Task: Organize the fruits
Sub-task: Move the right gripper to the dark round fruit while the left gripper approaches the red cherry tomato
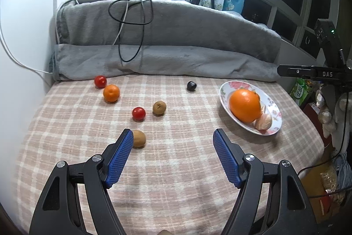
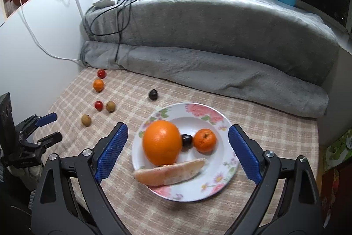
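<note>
A floral plate (image 2: 217,122) (image 1: 224,89) holds a big orange (image 2: 161,142) (image 1: 245,105), a small mandarin (image 2: 204,139), a dark grape (image 2: 186,140) and a peeled fruit segment (image 2: 169,172) (image 1: 264,121). Loose on the checked cloth lie two brown fruits (image 1: 139,138) (image 1: 159,108), two red tomatoes (image 1: 138,113) (image 1: 100,81), a mandarin (image 1: 111,93) and a dark grape (image 1: 191,86). My left gripper (image 1: 173,136) is open and empty, its left finger beside the near brown fruit. My right gripper (image 2: 178,131) is open and empty, hovering over the plate.
A rolled grey blanket (image 1: 154,58) with cables (image 1: 129,21) borders the cloth's far edge. A white wall (image 1: 22,58) stands at the left. The table edge drops off on the right beside boxes (image 1: 301,89). The left gripper also shows in the right wrist view (image 2: 47,127).
</note>
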The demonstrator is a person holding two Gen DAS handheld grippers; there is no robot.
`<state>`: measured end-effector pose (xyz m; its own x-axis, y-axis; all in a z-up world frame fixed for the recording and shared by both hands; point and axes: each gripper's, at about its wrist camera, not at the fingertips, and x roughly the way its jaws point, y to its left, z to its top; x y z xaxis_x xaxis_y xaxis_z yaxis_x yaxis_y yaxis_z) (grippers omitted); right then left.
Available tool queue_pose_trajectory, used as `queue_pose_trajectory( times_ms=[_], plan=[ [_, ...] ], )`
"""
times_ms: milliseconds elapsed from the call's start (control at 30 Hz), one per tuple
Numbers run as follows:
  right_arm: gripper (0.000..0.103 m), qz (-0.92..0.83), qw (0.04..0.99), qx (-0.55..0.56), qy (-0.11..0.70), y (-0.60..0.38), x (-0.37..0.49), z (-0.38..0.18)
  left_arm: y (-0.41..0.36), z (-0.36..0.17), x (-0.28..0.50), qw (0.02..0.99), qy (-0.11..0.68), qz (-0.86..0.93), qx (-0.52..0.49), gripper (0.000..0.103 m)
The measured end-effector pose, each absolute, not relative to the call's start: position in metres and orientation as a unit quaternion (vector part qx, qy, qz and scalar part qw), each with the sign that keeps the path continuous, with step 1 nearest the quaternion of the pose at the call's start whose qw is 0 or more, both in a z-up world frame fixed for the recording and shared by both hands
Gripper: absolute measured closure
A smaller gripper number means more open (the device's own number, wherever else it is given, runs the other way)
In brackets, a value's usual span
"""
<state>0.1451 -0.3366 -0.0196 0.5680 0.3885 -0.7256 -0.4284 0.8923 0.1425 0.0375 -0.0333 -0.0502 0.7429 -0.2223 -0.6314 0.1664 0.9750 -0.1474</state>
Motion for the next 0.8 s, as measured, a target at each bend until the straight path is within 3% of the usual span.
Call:
queue_pose_trajectory(
  times_ms=[700, 800],
  plan=[
    [0.008, 0.286, 0.88, -0.01, 0.378, -0.269, 0.154, -0.018, 0.022, -0.066, 0.07, 0.931, 0.358, -0.071, -0.025, 0.029],
    [0.008, 0.27, 0.882, -0.033, 0.385, -0.26, 0.166, -0.017, 0.028, -0.07, 0.082, 0.923, 0.373, -0.087, -0.04, 0.039]
  ],
)
